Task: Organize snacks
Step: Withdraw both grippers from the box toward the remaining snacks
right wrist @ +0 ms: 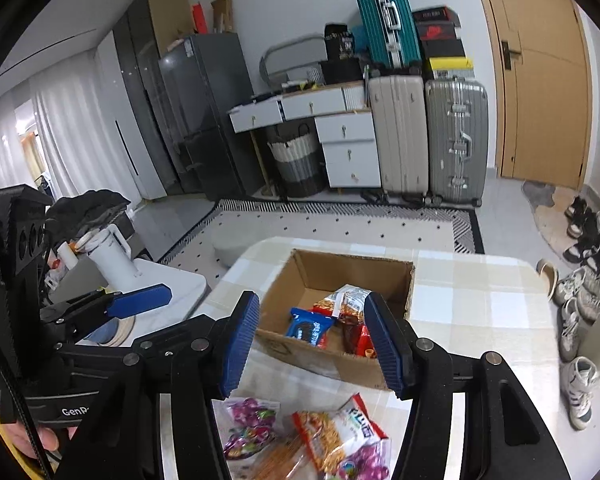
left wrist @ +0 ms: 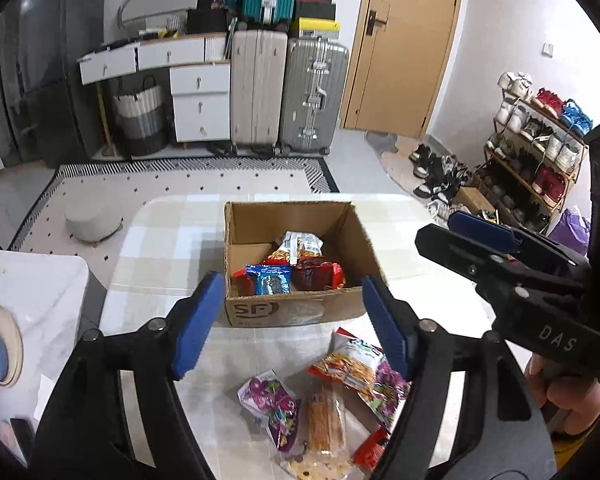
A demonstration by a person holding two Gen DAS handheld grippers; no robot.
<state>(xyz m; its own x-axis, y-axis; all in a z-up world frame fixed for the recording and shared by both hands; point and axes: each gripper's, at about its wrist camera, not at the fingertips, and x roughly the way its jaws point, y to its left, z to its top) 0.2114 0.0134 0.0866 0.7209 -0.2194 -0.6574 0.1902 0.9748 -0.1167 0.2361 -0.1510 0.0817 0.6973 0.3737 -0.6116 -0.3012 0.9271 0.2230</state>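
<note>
An open cardboard box (left wrist: 296,312) stands on the checked tablecloth and holds several snack packets, among them a blue one (left wrist: 273,279) and a red one (left wrist: 318,276). More packets lie loose in front of it: a purple one (left wrist: 272,402), an orange one (left wrist: 327,420) and a red-and-white one (left wrist: 350,364). My left gripper (left wrist: 294,322) is open and empty, above the loose packets. My right gripper (right wrist: 312,346) is open and empty, above the box's (right wrist: 320,356) near edge; the loose packets (right wrist: 332,436) lie below it.
The table's (left wrist: 172,240) far and left edges are near the box. A white side table (left wrist: 40,292) stands to the left. Suitcases (left wrist: 288,92), drawers and a shoe rack (left wrist: 540,140) stand across the room.
</note>
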